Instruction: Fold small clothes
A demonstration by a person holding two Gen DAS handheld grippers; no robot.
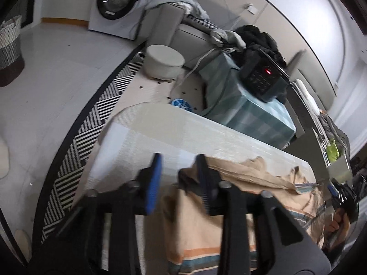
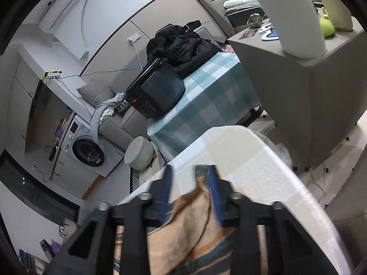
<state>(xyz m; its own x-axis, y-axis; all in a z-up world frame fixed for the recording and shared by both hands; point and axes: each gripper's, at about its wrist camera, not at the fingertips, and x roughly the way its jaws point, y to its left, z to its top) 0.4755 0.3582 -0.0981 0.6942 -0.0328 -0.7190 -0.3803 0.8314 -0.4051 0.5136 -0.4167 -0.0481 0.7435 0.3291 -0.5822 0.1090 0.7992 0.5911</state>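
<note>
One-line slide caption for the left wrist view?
Left gripper, jaws apart, above a tan striped garment lying on the white table.

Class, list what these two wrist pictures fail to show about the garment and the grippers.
- Garment, left wrist view: near end cut off by the bottom edge, middle hidden behind the left gripper.
- Garment, right wrist view: shape hidden behind the right gripper.
- Fingertips: motion-blurred; contact with cloth unclear.

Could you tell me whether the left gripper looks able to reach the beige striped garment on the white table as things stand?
Probably yes. The left gripper hangs with open jaws right over the edge of the beige striped garment on the white table, and nothing lies between them.
</note>
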